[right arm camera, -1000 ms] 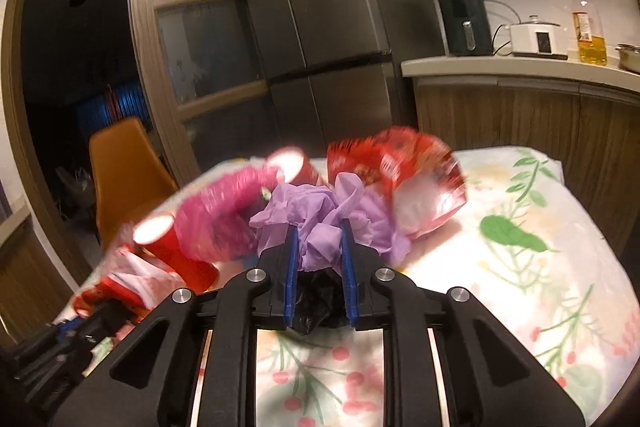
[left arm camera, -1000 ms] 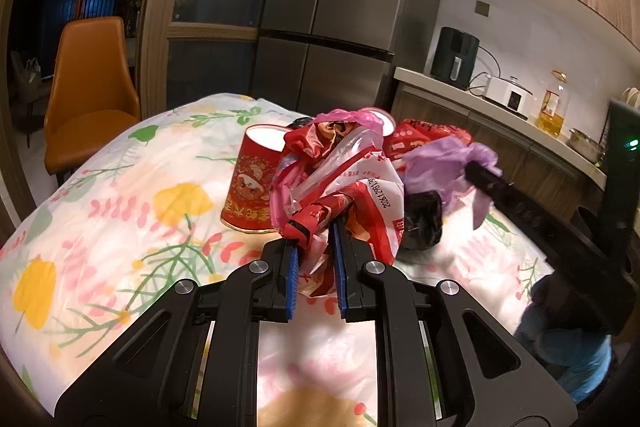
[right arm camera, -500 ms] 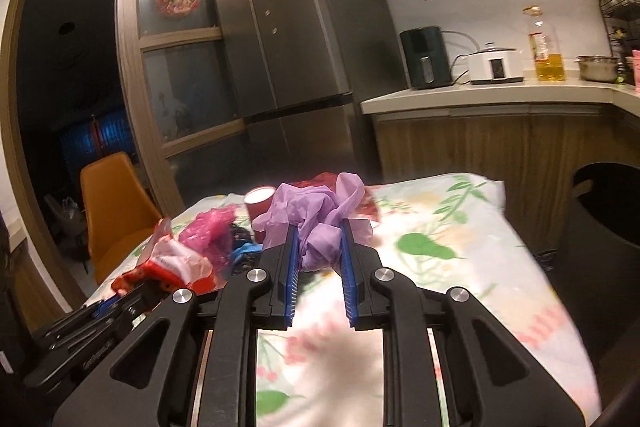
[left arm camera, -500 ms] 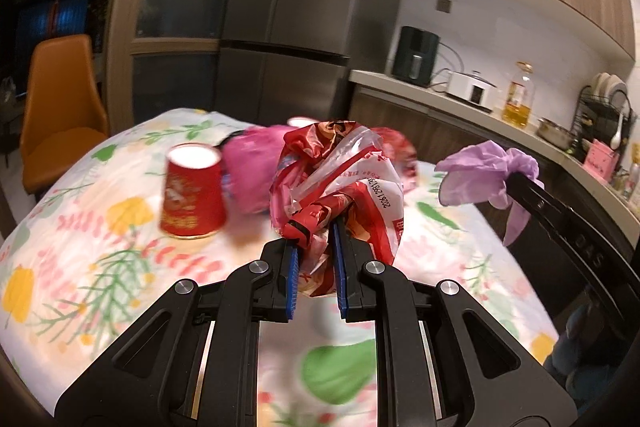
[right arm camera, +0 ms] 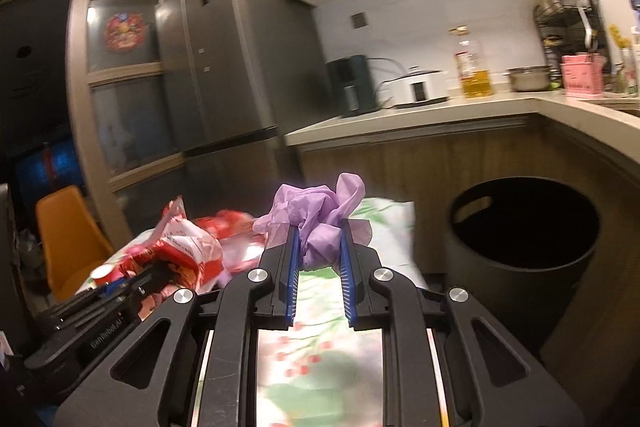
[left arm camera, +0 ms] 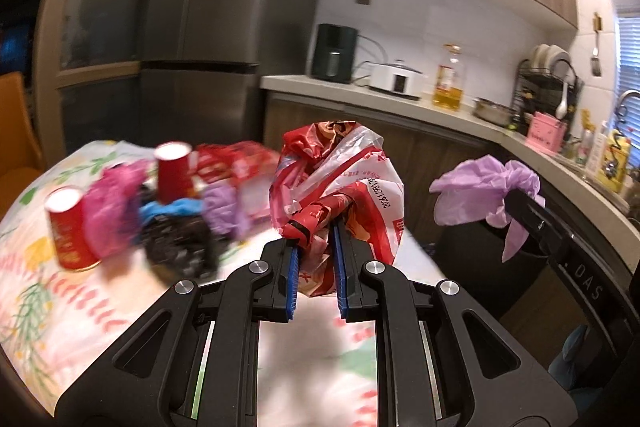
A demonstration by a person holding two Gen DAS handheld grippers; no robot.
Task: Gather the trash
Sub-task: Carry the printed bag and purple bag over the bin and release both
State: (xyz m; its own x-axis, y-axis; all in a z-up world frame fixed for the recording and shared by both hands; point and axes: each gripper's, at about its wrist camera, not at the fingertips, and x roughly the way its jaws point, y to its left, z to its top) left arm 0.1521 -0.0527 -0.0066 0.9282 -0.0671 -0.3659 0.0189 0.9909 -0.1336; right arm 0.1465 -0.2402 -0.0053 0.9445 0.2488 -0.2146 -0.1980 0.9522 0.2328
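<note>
Black trash bin (right arm camera: 524,227) to the right, beyond the table's (right arm camera: 316,363) far edge, mouth open upward. Remaining trash pile (left arm camera: 160,211) back left on the floral cloth. Left gripper (left arm camera: 314,259) clamped on a red-and-white plastic bag (left arm camera: 340,183), held aloft. Right gripper (right arm camera: 318,255) clamped on a crumpled purple bag (right arm camera: 316,215), nearer the bin, likely first to drop.

Two red paper cups (left arm camera: 68,227), one black bin (right arm camera: 524,227), two tongs (left arm camera: 314,239).
</note>
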